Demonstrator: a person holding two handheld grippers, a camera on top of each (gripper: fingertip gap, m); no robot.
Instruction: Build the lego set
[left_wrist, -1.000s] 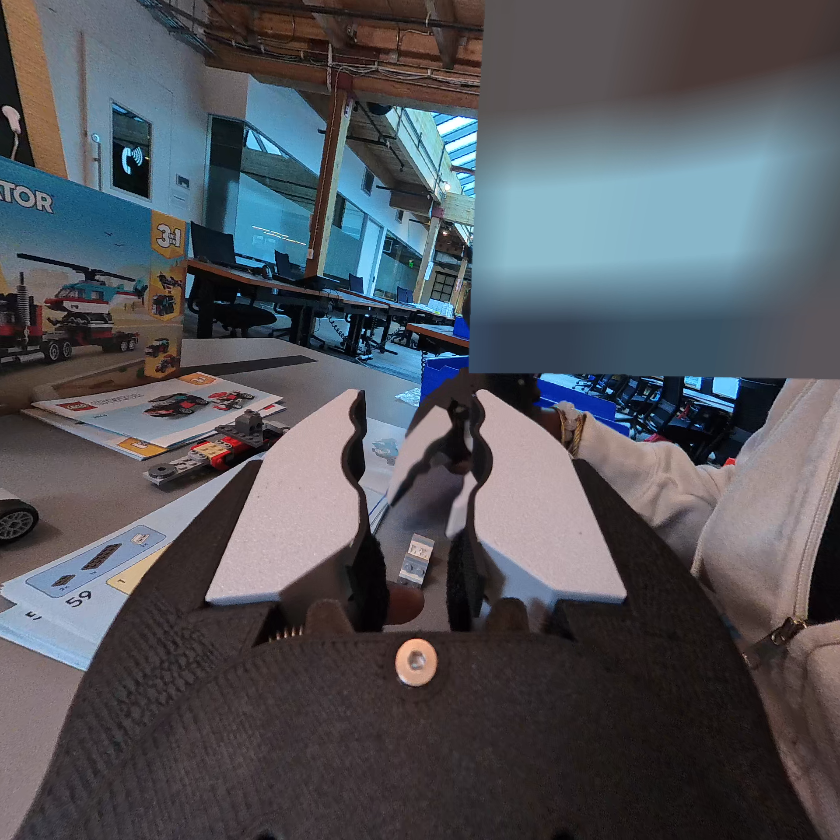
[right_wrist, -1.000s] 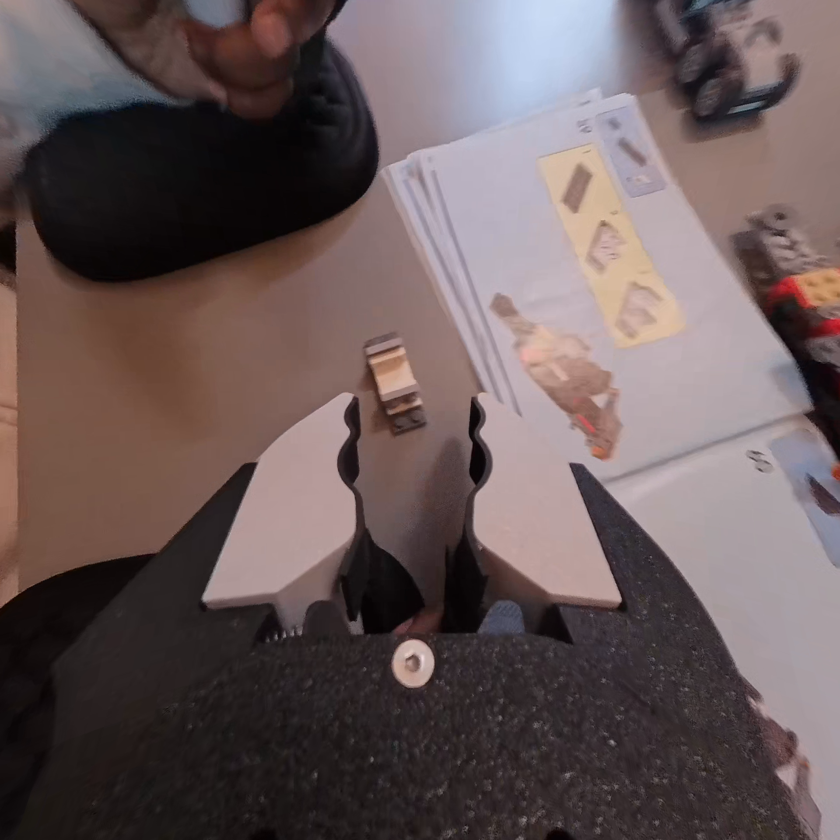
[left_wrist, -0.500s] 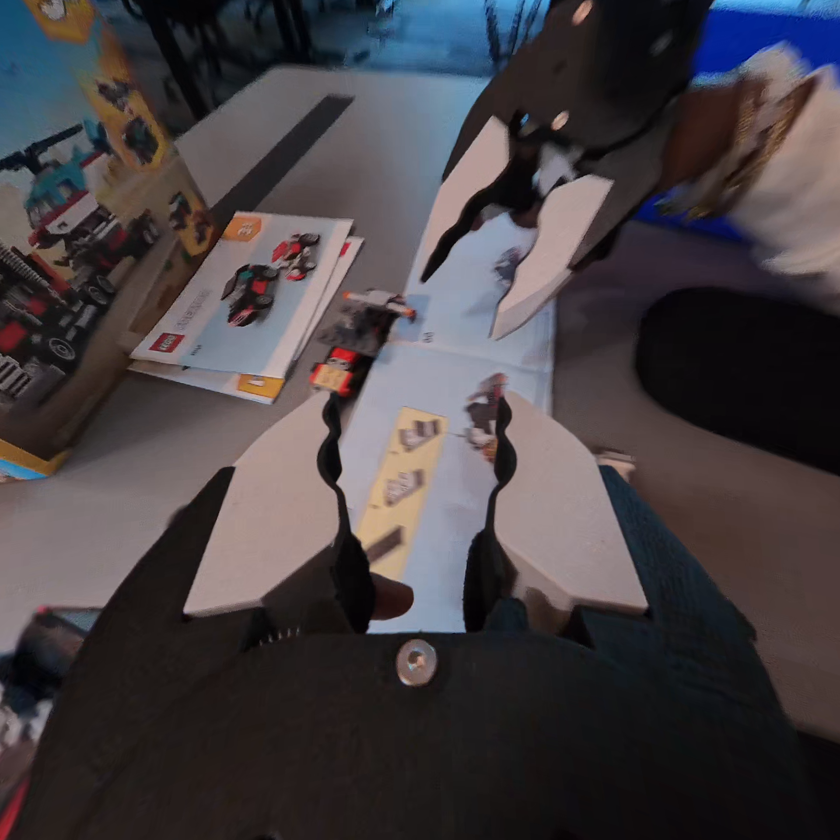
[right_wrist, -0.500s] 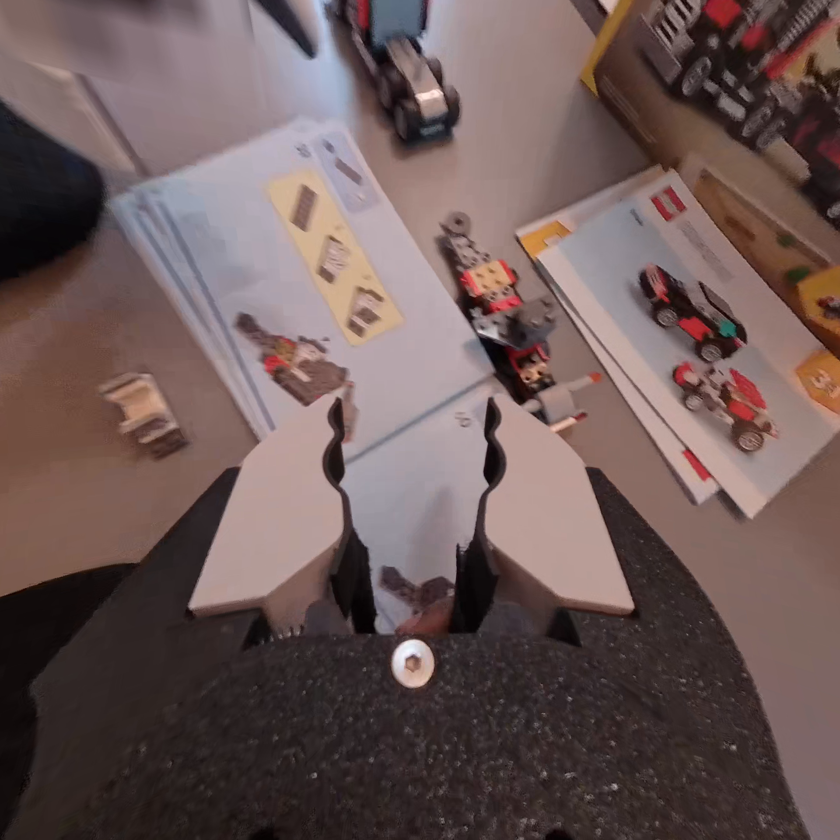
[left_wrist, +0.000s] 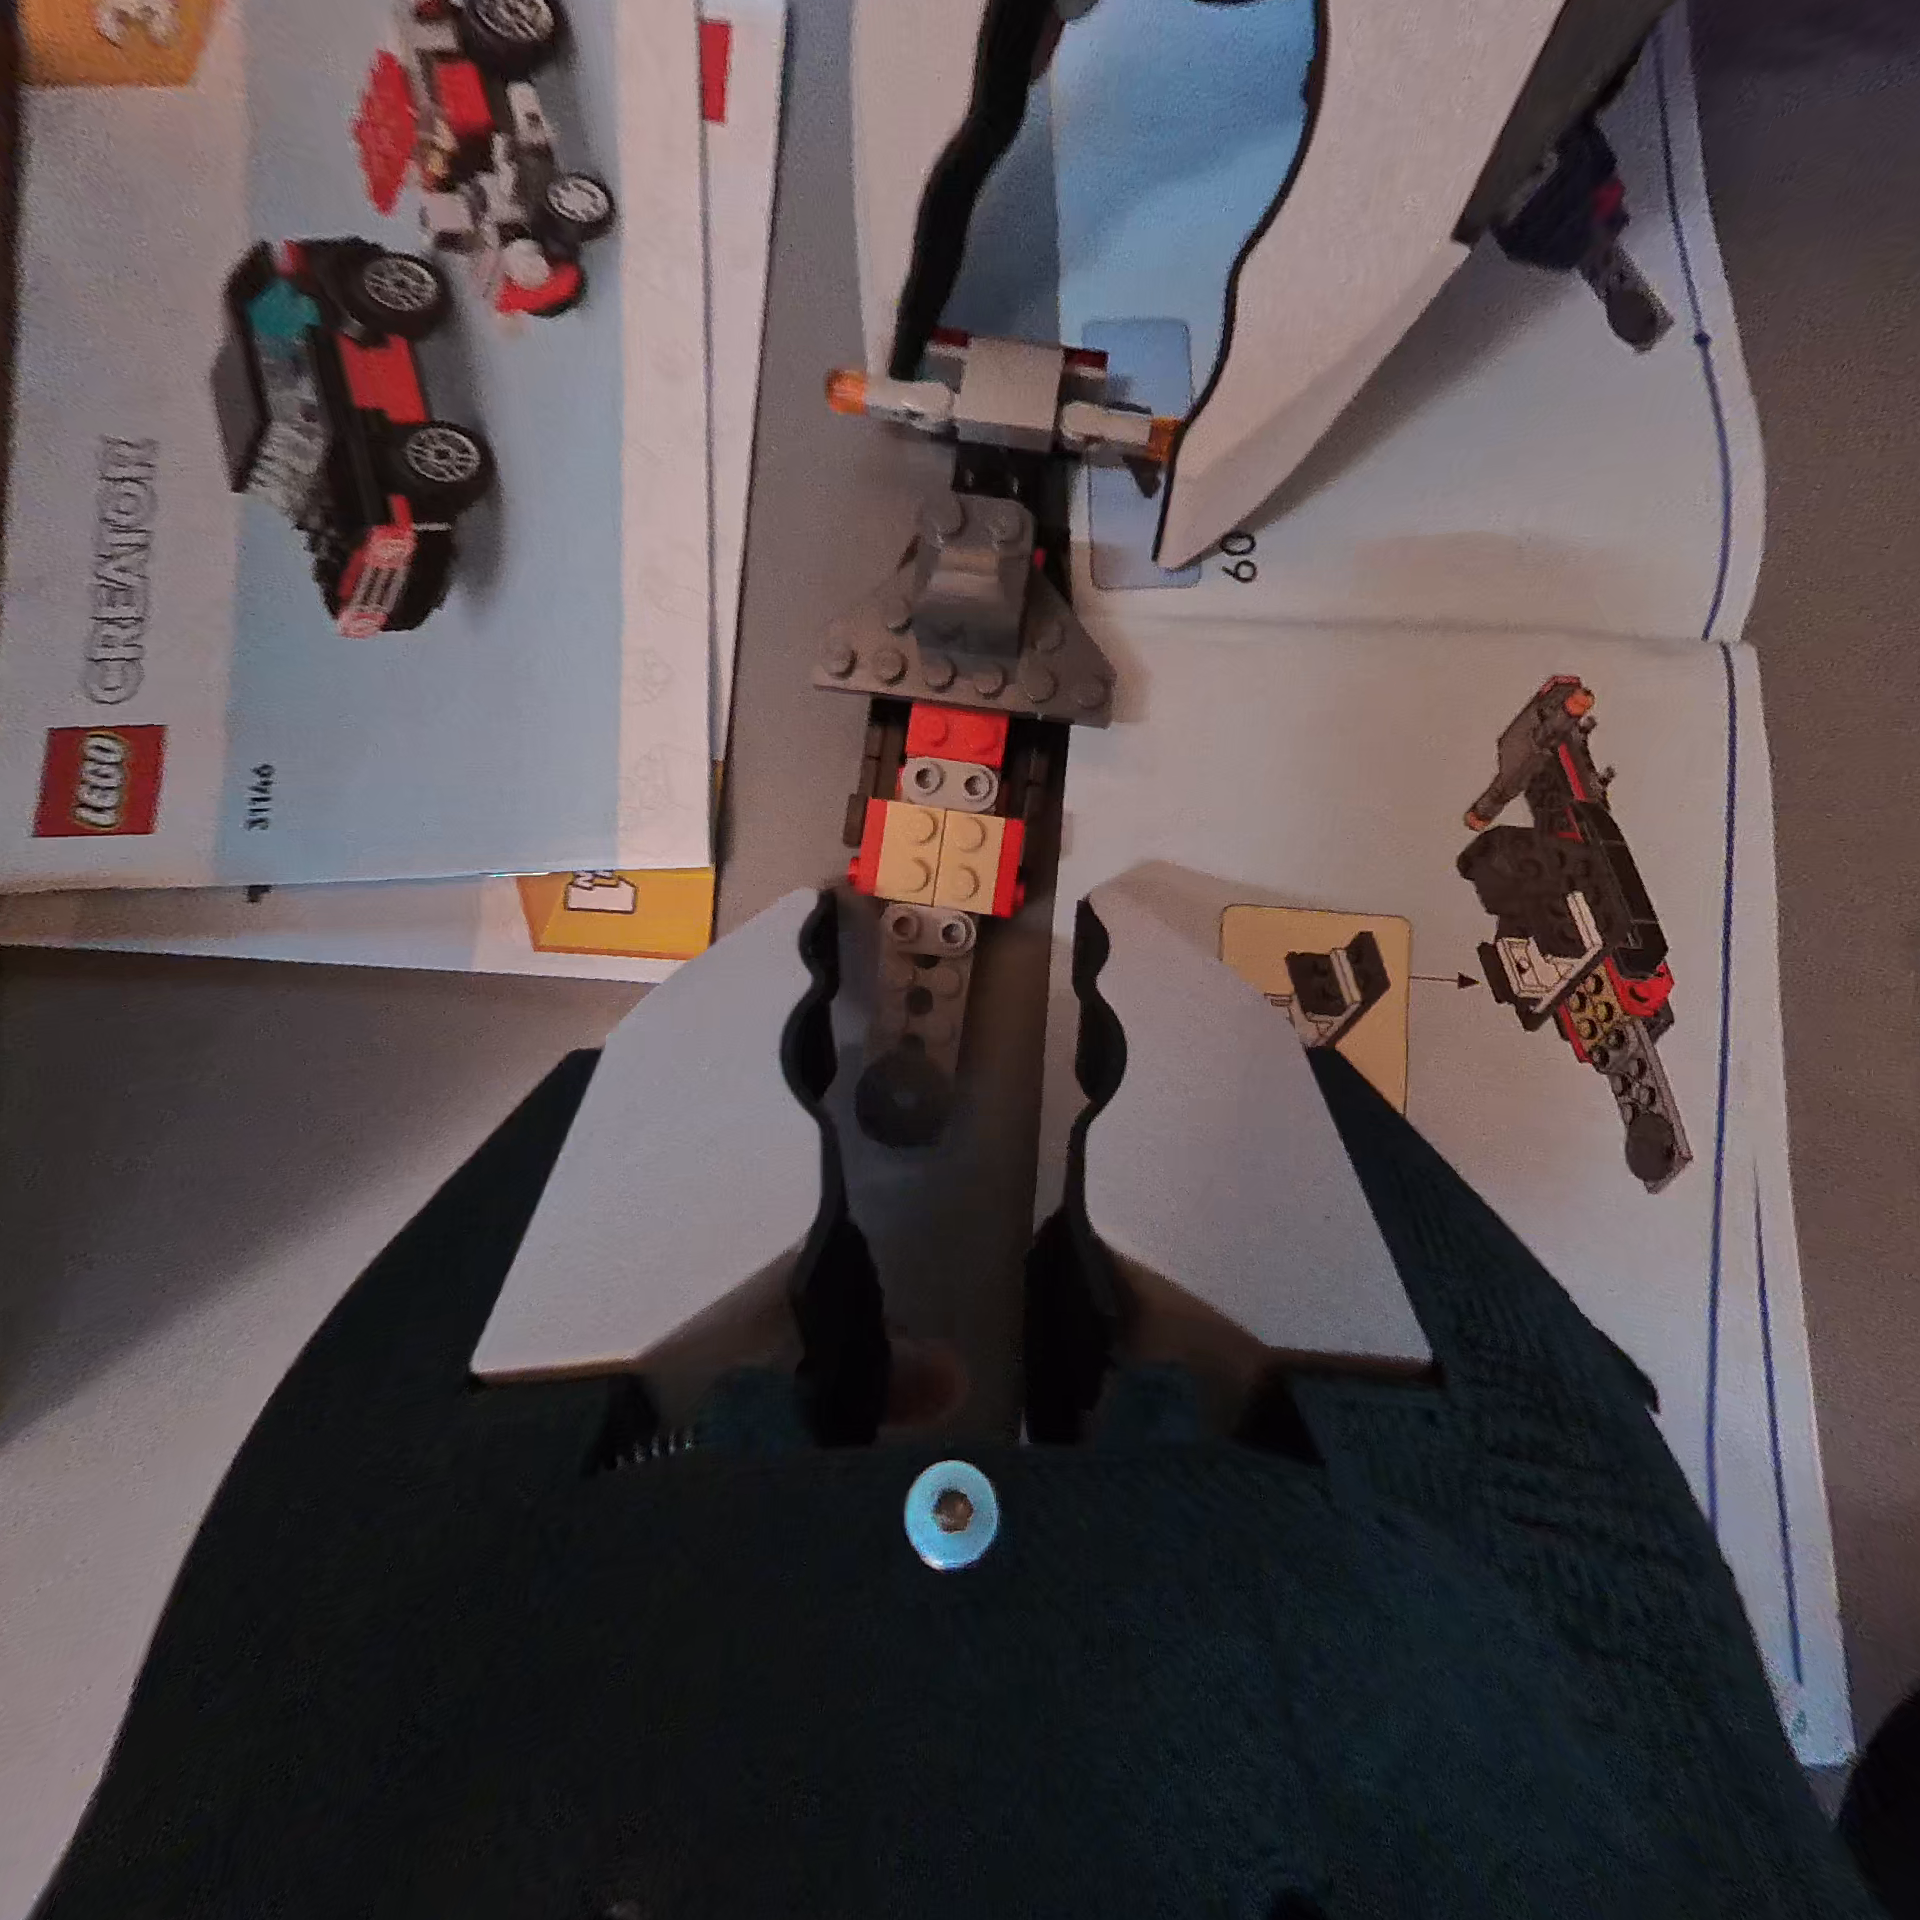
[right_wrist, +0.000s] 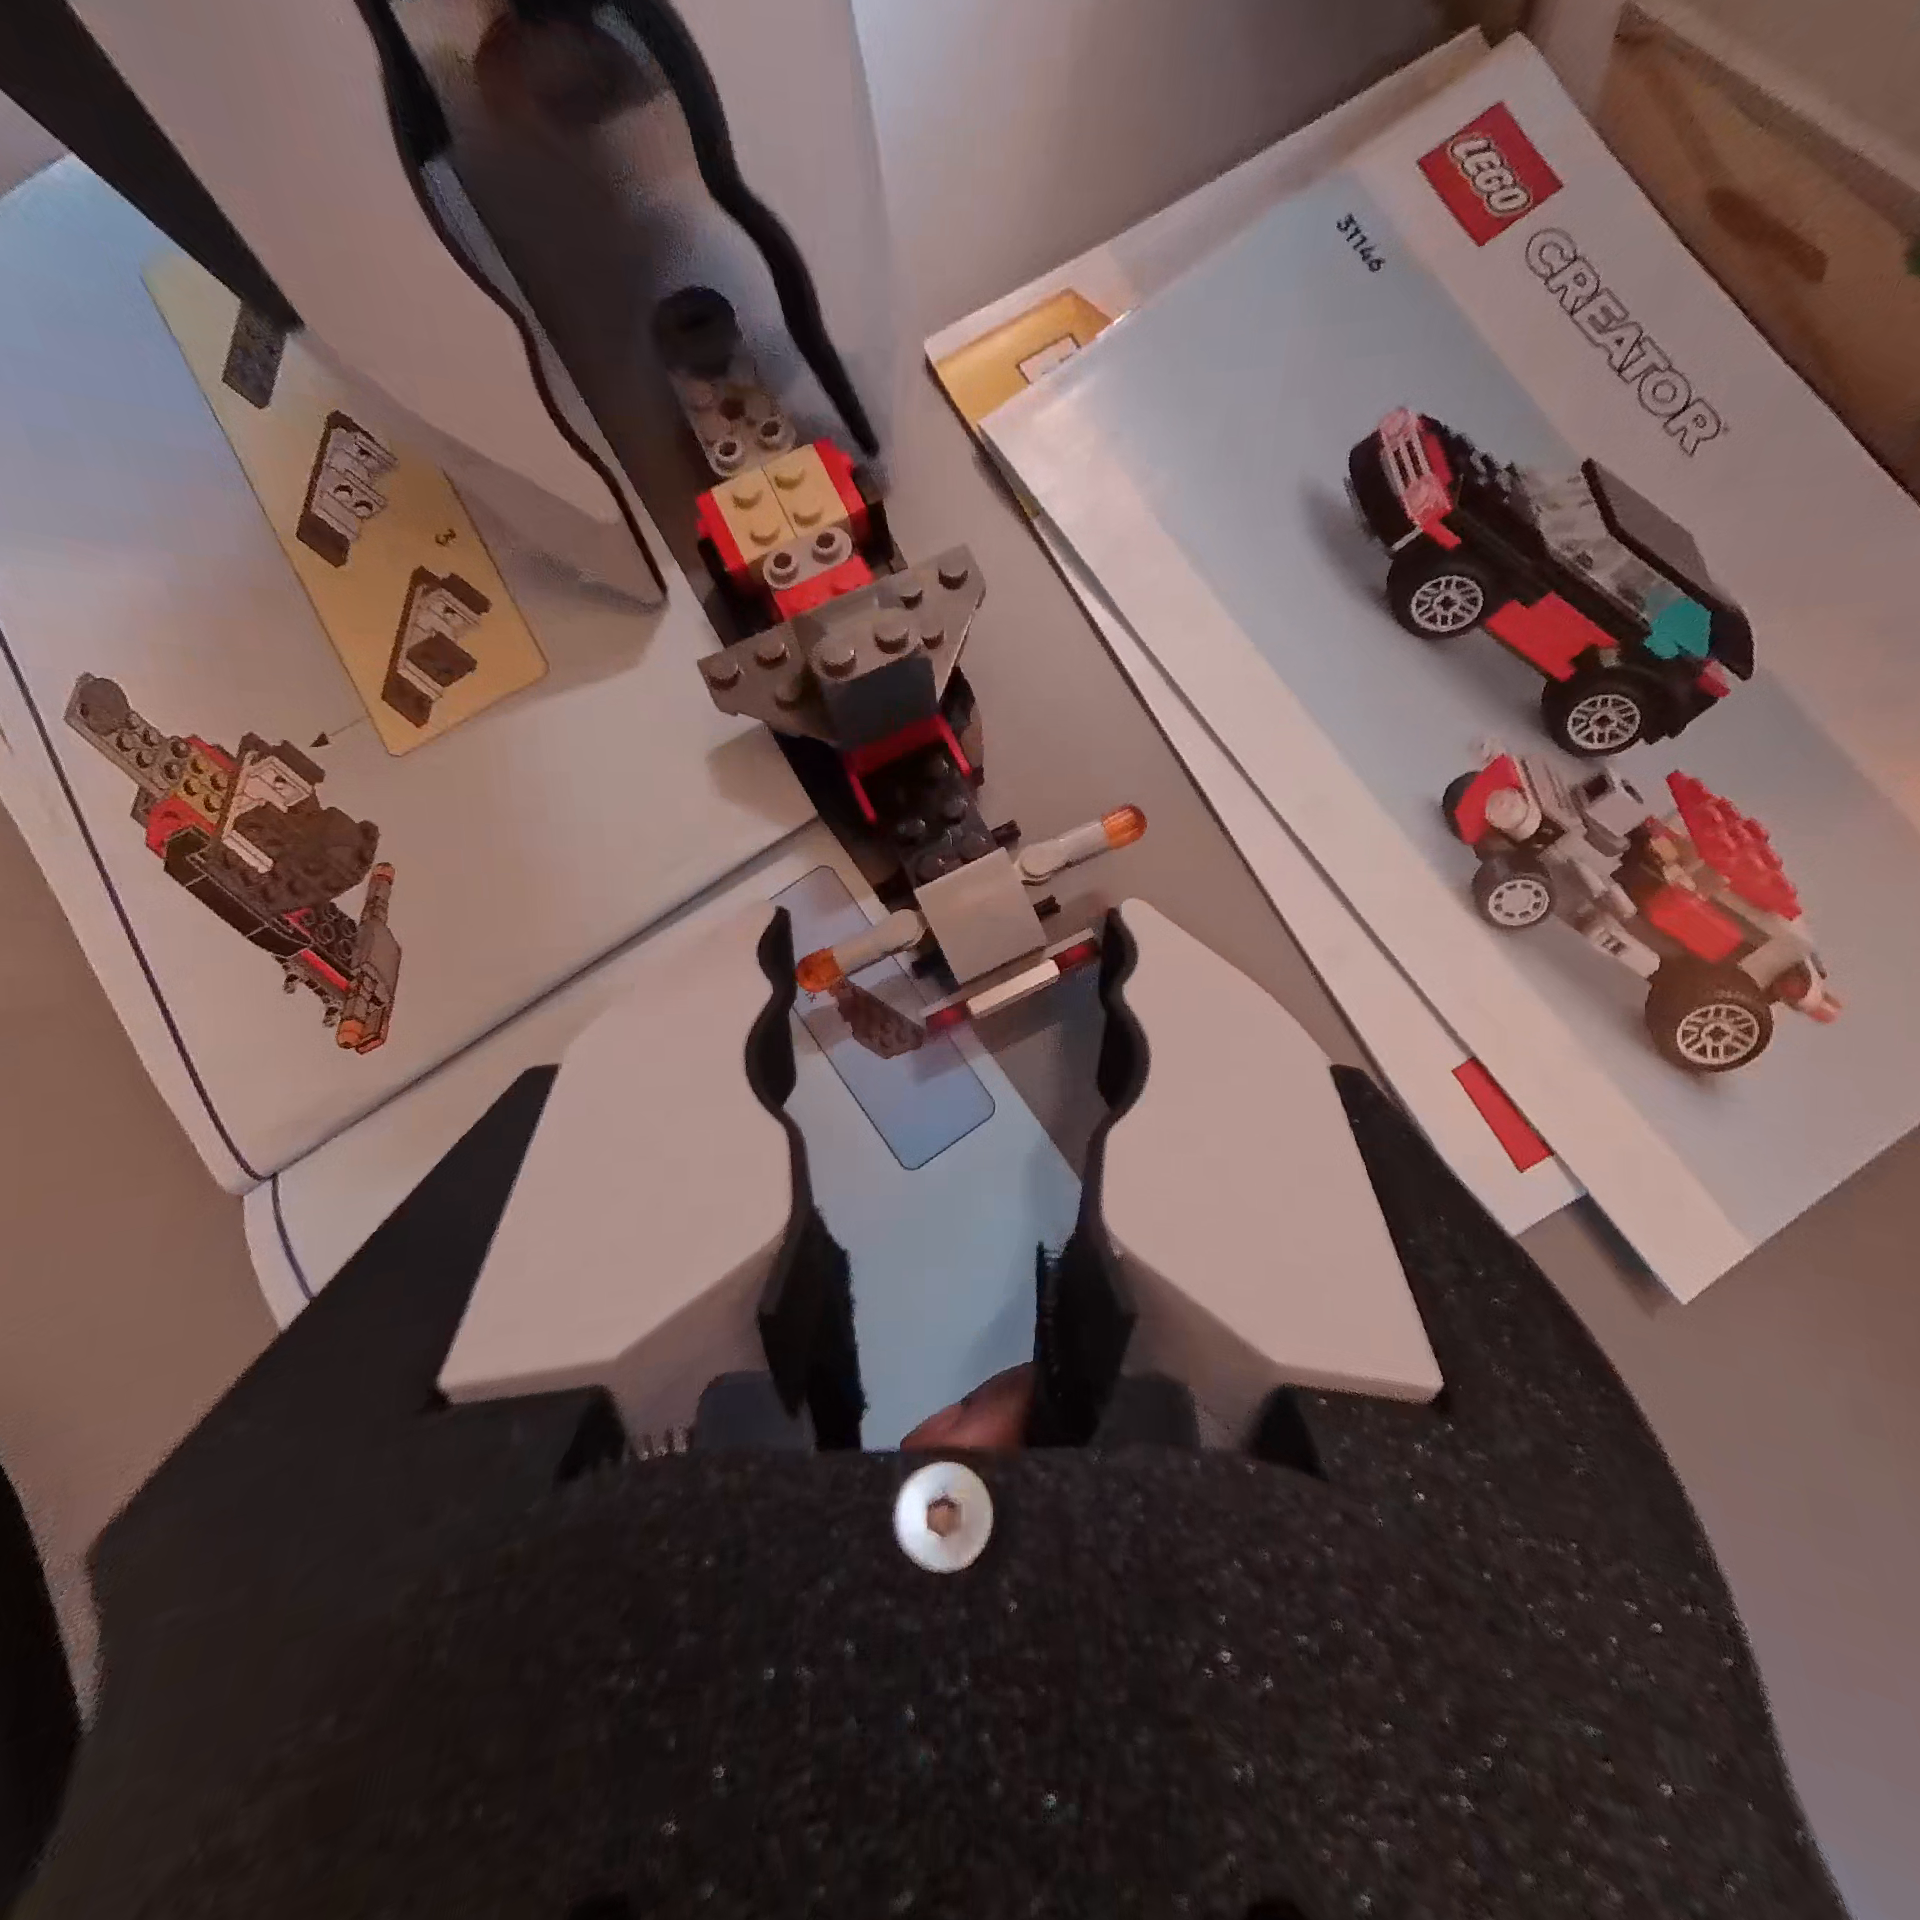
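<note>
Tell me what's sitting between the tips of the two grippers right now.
The partly built lego model lies lengthwise between the left gripper and the right gripper, both open, one at each end of it. Both wrist views show this.

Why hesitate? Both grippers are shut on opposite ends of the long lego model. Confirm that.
Not shut: both views show the left gripper and right gripper with jaws open, straddling opposite ends of the long lego model without clamping it.

Long red, black and grey lego build (left_wrist: 961, 748) lies flat between 2 instruction booklets.
</note>
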